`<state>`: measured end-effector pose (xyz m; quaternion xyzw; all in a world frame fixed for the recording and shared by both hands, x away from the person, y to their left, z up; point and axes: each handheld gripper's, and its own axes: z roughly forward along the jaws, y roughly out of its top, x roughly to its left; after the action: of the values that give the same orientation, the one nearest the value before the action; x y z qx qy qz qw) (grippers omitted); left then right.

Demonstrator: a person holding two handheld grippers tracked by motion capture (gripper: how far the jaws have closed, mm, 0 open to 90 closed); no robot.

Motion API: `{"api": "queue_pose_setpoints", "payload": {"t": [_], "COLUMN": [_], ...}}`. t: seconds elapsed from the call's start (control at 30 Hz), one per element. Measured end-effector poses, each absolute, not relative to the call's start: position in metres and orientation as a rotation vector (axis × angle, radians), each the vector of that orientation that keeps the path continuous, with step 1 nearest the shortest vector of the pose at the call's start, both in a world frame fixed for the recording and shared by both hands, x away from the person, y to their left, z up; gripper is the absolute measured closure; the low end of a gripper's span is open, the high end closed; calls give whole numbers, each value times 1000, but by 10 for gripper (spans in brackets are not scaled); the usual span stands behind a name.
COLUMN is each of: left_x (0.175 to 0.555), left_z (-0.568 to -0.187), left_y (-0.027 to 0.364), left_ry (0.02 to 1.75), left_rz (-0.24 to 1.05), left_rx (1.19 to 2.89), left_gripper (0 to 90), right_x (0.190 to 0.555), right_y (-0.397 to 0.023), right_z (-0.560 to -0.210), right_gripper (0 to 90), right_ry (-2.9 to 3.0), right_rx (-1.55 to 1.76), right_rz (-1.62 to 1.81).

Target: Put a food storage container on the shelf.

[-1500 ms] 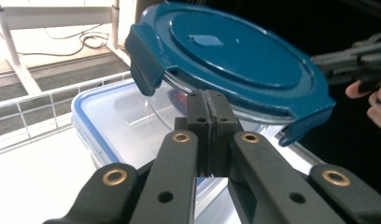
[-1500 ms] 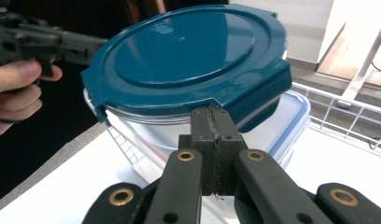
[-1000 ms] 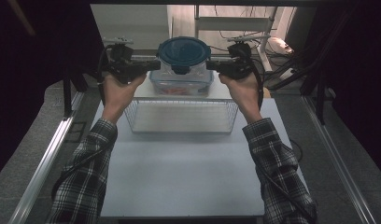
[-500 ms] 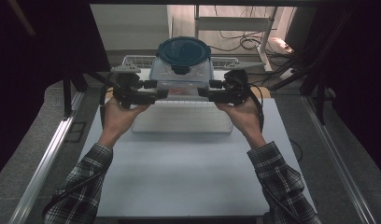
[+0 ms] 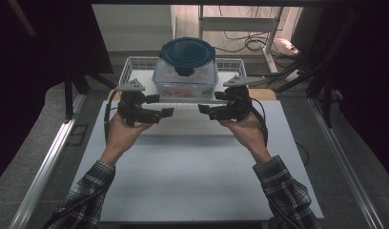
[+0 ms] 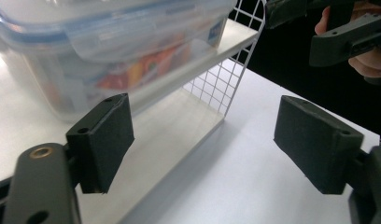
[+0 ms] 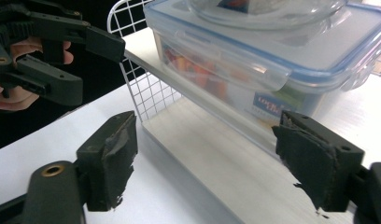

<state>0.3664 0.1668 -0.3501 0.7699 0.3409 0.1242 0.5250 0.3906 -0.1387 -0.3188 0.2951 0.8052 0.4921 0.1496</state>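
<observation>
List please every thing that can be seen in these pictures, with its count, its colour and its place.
White wire basket rack with a flat shelf: one, white, at the far edge of the table.
Clear rectangular plastic box with blue-rimmed lid: one, transparent, orange contents inside, on the rack's shelf.
Round container with dark blue lid: one, on top of the clear box.
White table top: one, under everything.
Metal rails: two, grey, along the table's sides.
Cables: several, dark, on the floor beyond.
Left tongs: one, black, open, nothing between, just opened.
Right tongs: one, black, open, just opened.
Plaid sleeves: two, at the near edge.
</observation>
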Motion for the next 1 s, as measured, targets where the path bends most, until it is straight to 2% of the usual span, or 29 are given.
{"api": "queue_pose_setpoints", "payload": {"t": [0.3,0.53,1.0], "left_x": [348,331,296], "left_z": [-370,-393,-442], "left_y": [166,171,187], "left_ry": [815,832,892], "left_rz": [309,266,208], "left_rx": [1853,1840,1804], "left_gripper": [112,83,54], "right_x": [378,366,339], "right_y": [-140,-143,-156], "right_z": [-333,-356,-395], "right_gripper": [116,54,5], "right_ry": [2325,2356,2365], "right_rx": [828,812,823], "right_rz": [1396,1349,1317]}}
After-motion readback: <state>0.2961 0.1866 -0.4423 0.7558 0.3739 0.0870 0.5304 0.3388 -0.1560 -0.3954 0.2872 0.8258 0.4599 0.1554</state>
